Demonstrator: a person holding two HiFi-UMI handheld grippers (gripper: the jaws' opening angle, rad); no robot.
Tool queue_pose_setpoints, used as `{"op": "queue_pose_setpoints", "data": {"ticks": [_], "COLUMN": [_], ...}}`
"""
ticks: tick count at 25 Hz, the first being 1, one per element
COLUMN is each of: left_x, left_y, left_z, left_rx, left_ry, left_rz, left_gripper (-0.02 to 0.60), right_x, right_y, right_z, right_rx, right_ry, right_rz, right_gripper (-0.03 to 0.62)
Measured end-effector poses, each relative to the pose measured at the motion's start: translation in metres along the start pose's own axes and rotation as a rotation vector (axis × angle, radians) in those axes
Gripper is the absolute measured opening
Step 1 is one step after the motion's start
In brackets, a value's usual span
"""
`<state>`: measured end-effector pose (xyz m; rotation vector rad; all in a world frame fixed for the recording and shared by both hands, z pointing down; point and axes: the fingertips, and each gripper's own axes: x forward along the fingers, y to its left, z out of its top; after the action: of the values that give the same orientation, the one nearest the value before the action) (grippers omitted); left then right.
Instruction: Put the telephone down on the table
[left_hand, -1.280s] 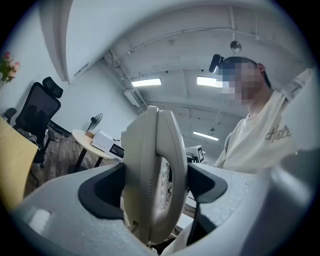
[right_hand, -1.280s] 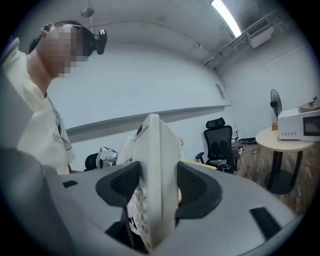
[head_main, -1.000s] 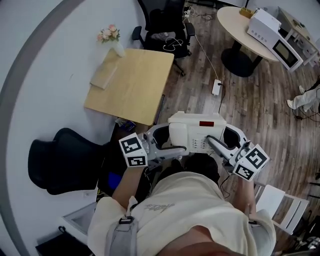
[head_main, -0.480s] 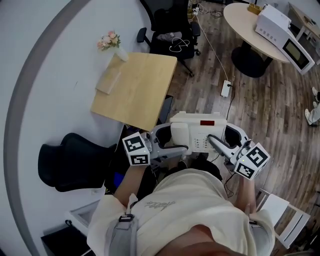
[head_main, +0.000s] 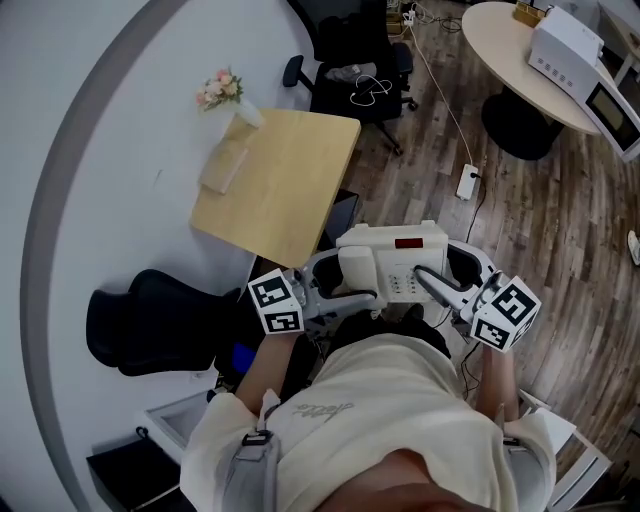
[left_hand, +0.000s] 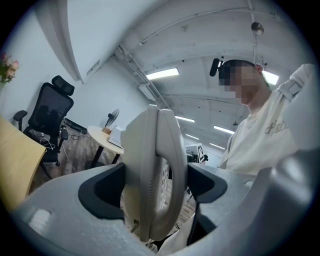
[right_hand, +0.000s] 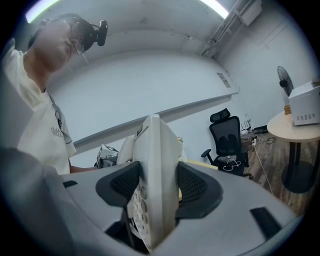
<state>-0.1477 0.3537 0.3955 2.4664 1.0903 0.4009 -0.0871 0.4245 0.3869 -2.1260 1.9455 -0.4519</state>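
A white desk telephone (head_main: 392, 262) with a red display is carried in the air in front of the person's chest, between both grippers. My left gripper (head_main: 335, 280) is shut on its handset side (left_hand: 156, 175). My right gripper (head_main: 452, 275) is shut on the keypad edge of the telephone (right_hand: 152, 185). The light wooden table (head_main: 278, 185) lies ahead and to the left, a short way beyond the phone.
On the table's far left corner lie a flat tan pad (head_main: 226, 166) and a small flower vase (head_main: 226, 90). A black office chair (head_main: 350, 55) stands behind the table, another black chair (head_main: 150, 320) at the left. A round table (head_main: 525, 60) with a white appliance (head_main: 572, 45) is far right.
The person has walked toward the wooden table; it sits nearer and lower in the head view. Both grippers keep the same hold on the telephone.
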Motion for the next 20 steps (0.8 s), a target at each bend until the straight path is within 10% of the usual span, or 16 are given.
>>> {"op": "queue_pose_setpoints", "data": {"ticks": [10,20], "left_x": [0.008,0.017], "left_y": [0.039,0.162], "left_z": [-0.004,0.082], "left_rx": [-0.047,-0.042], "left_ry": [-0.035,-0.087], "left_rz": [0.046,0.002], "left_gripper": [0.375,0.374], "right_x": [0.024,0.121], "right_y": [-0.036,-0.130], "right_z": [-0.009,0.059], "right_rx": [0.022,-0.020], "right_ry": [0.045,0.114], "right_rz": [0.043,0.017], "right_gripper": [0.229,0.229]}}
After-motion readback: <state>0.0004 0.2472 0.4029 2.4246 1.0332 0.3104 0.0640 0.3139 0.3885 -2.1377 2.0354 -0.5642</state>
